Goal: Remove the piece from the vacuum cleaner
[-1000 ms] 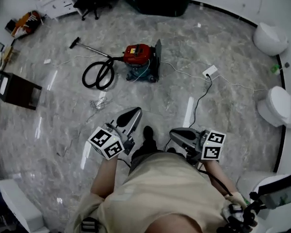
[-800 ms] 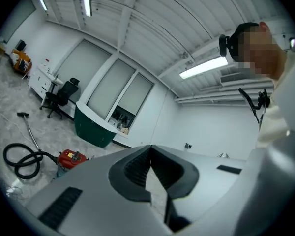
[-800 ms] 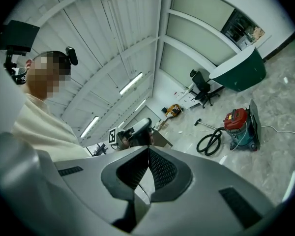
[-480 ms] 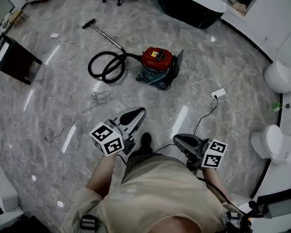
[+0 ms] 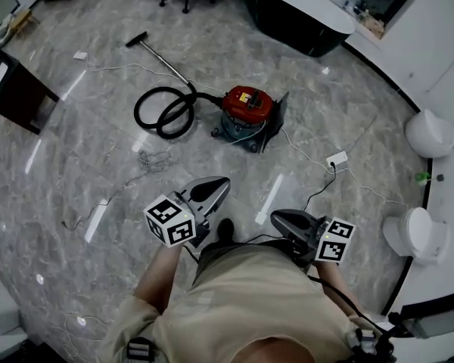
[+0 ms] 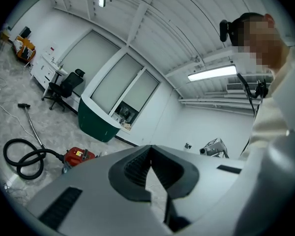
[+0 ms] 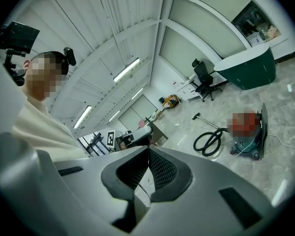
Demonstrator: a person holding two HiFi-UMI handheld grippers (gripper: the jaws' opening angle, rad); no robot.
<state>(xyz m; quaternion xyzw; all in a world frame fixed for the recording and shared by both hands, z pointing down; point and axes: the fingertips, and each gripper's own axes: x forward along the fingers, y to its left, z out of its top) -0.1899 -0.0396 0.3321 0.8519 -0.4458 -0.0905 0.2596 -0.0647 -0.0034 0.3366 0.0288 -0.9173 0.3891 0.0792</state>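
The red canister vacuum cleaner (image 5: 247, 106), with its coiled black hose (image 5: 160, 113), stands on the grey marble floor (image 5: 76, 180) well apart from the person, so the left gripper (image 5: 216, 184) and right gripper (image 5: 281, 219) both hang empty with jaws closed together, I think because nothing is within reach.

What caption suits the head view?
Left gripper and right gripper, shut, empty, short of red canister vacuum cleaner with coiled black hose.

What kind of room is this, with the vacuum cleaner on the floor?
Probably a big office or lab hall. It has a shiny stone-look floor, a long dark green counter and an office chair. The red vacuum cleaner sits out on the floor.
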